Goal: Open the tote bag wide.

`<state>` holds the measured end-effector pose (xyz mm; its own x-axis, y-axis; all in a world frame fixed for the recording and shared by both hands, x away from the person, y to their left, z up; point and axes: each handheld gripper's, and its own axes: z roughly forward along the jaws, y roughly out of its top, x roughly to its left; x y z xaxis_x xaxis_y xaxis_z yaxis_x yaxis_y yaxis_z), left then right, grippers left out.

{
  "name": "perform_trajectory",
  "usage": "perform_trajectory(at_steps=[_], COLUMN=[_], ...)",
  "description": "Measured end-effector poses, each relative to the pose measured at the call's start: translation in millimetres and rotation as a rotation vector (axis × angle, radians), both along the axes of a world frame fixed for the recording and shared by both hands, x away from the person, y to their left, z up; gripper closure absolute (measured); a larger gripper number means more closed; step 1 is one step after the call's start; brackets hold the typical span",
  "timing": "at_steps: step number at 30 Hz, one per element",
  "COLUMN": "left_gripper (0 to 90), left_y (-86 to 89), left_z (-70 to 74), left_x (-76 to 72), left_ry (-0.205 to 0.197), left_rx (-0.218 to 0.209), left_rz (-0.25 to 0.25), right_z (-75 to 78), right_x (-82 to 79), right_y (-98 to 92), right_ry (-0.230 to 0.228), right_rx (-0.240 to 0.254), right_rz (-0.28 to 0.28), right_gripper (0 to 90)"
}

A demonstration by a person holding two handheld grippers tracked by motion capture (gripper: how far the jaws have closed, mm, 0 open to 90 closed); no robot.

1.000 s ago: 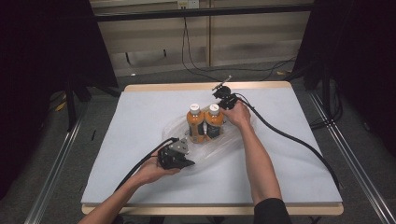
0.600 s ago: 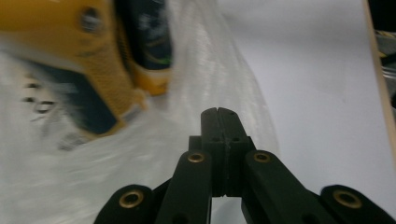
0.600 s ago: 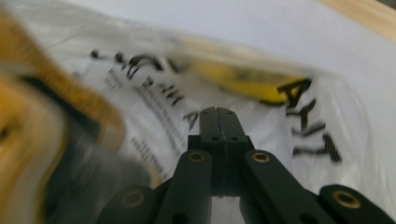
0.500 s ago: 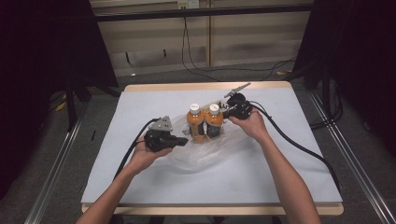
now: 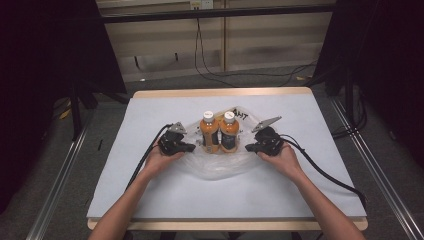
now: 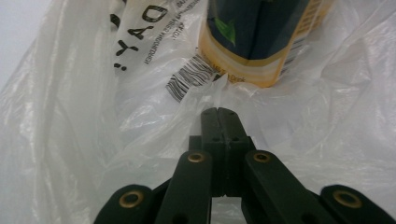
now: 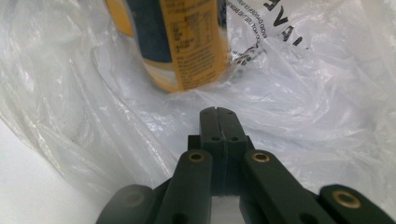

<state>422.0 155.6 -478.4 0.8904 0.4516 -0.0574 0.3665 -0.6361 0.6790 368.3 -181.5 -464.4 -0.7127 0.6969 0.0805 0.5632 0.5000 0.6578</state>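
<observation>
Two orange drink bottles with white caps (image 5: pixel 219 131) stand upright, touching, on a crinkly translucent plastic bag (image 5: pixel 220 162) spread over the white-covered worktop (image 5: pixel 310 180). The left gripper (image 5: pixel 190 147) and right gripper (image 5: pixel 248 147) flank them, jaws pointing inward, each pair closed flat with no film visibly pinched (tips just short of the bag's folds). Judging by this, the bottles are placed but the bag is not yet drawn up around them. The film looks thin, glossy, slippery; the bottles' labels are smooth.
</observation>
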Motion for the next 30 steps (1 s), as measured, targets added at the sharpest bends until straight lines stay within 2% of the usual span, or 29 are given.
perform_trajectory(at_steps=[3, 4, 5, 7, 12, 15, 16, 17, 18, 21, 22, 28, 29, 30], left_gripper=[90.0, 90.0, 90.0, 90.0, 90.0, 90.0, 90.0, 90.0, 90.0, 90.0, 90.0, 90.0, 90.0, 90.0], left_y=[-0.1, 2.5, 4.4, 8.2, 21.6, 26.5, 30.4, 32.5, 34.1, 34.8, 34.8, 30.1, 30.1, 29.4], left_z=[0.1, 1.2, -0.2, 0.3, 1.9, 1.5, -1.8, -2.2, -3.2, -3.9, -4.7, -0.8, 0.4, 1.9], left_x=[0.2, 1.9, 2.6, 4.6, 2.4, 2.2, 1.7, 1.8, 2.7, 3.1, 3.2, -1.7, -2.2, -4.4], left_ry=[-0.004, -0.029, -0.015, -0.014, -0.018, -0.014, -0.014, -0.001, -0.005, 0.009, 0.012, -0.010, -0.007, -0.014], left_rx=[0.006, 0.039, 0.013, 0.023, 0.042, 0.037, -0.008, -0.017, -0.029, -0.049, -0.063, -0.089, -0.097, -0.115], left_rz=[-0.002, 0.004, 0.027, 0.022, 0.049, 0.056, 0.066, 0.068, 0.067, 0.059, 0.058, 0.047, 0.036, 0.044], right_z=[-4.7, -6.4, -7.4, -8.4, -12.5, -13.1, -13.3, -13.7, -14.1, -13.6, -13.2, -7.9, -7.9, -6.4], right_x=[-3.3, -3.4, -4.6, -5.8, -13.3, -14.8, -15.1, -15.1, -14.9, -14.3, -13.6, -13.0, -13.0, -12.6], right_y=[0.5, 0.4, 0.2, -0.3, -1.4, -0.2, -0.7, -1.0, -1.7, -2.1, -2.6, -6.7, -6.7, -7.4], right_ry=[0.001, -0.003, 0.001, -0.002, -0.003, -0.007, -0.002, -0.011, -0.009, -0.024, -0.024, -0.058, -0.058, -0.064], right_rx=[-0.007, -0.012, -0.007, -0.006, -0.007, -0.004, 0.003, 0.000, 0.009, 0.008, 0.024, 0.063, 0.063, 0.084], right_rz=[0.007, 0.019, 0.018, 0.016, 0.029, 0.035, 0.035, 0.032, 0.031, 0.024, 0.028, 0.015, 0.015, 0.015], right_gripper=[90.0, 90.0, 90.0, 90.0, 90.0, 90.0, 90.0, 90.0, 90.0, 90.0, 90.0, 90.0, 90.0, 90.0])
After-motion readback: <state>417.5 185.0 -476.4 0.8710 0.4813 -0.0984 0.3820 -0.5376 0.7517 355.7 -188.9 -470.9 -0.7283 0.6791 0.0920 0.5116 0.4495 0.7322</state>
